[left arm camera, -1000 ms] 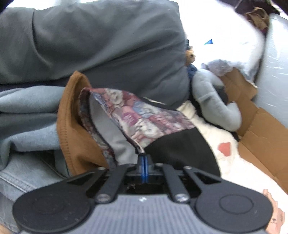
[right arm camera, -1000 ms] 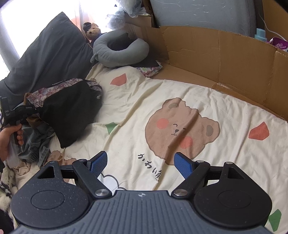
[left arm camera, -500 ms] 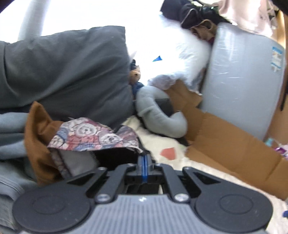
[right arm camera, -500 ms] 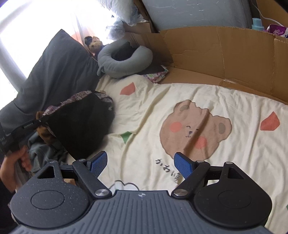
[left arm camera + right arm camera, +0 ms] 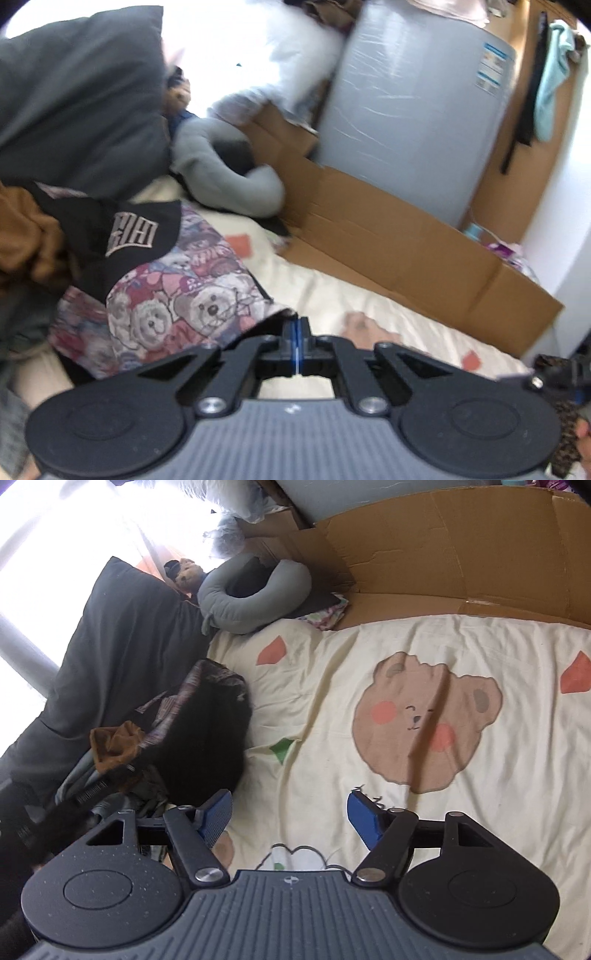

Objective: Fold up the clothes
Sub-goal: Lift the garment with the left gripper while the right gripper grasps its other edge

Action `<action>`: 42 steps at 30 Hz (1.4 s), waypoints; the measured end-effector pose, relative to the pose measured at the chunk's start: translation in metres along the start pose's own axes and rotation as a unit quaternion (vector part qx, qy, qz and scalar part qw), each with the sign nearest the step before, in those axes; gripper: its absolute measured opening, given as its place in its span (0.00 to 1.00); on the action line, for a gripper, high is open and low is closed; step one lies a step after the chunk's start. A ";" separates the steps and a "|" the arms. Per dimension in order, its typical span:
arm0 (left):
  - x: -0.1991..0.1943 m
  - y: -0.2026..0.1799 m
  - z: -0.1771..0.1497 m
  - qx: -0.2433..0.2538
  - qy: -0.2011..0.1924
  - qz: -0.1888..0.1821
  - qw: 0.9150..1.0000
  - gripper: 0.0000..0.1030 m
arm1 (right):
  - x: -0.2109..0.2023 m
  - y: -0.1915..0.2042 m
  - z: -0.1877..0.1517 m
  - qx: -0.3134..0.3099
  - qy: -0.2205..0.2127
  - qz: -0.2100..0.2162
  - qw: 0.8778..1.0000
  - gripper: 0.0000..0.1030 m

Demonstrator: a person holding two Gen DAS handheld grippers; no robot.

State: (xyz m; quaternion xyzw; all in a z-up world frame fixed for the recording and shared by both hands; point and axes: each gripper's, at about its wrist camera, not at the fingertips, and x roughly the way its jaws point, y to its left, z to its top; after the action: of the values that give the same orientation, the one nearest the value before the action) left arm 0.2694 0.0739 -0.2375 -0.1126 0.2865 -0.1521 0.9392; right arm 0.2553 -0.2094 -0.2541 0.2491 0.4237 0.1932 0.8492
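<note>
Nearest to you, your left gripper (image 5: 296,334) is fully closed and pinches an edge of the bear-print garment (image 5: 192,299); its black lining hangs just behind the jaws. Keep this pinch firm and near the hem, because the cloth is thin and can slip out when it takes weight.

Your right gripper (image 5: 290,818) holds nothing. Its jaws have just been closing a little, but they stand apart, and only the cream sheet (image 5: 369,642) lies between them. I think the step now is to bring the garment out of the pile and spread it on the sheet. For this, I advise you to open the right jaws wide again and take a second edge of the same garment, well apart from the left pinch, so it hangs flat between both hands.

A little further, the brown cloth (image 5: 26,229) and the denim and grey pieces lie against the garment. Lift slowly, so that they do not come along.

Beyond this, the bear picture (image 5: 424,720) marks a bare, smooth part of the sheet; lay the garment there. At the far side are the dark pillow (image 5: 122,642), the grey neck pillow (image 5: 255,590) and the cardboard (image 5: 461,542); stay clear of them.
</note>
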 end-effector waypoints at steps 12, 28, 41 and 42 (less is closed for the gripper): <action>0.014 -0.054 -0.038 0.044 0.058 -0.084 0.994 0.00 | 0.002 -0.006 -0.001 0.037 0.022 0.023 0.999 0.47; 0.010 -0.098 -0.090 0.091 0.126 -0.166 0.974 0.00 | 0.029 -0.030 -0.019 0.117 0.101 0.044 0.987 0.32; 0.001 -0.113 -0.107 0.118 0.135 -0.195 0.964 0.00 | 0.044 -0.057 -0.038 0.192 0.150 0.035 0.969 0.13; 0.001 -0.112 -0.108 0.116 0.138 -0.195 0.964 0.00 | 0.044 -0.059 -0.040 0.197 0.150 0.038 0.968 0.12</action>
State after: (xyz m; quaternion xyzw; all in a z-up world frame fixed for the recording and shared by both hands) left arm 0.1837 -0.0442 -0.2916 -0.0343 0.3660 -0.3788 0.8493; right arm 0.2550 -0.2226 -0.3369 0.3956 0.5662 0.1728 0.7022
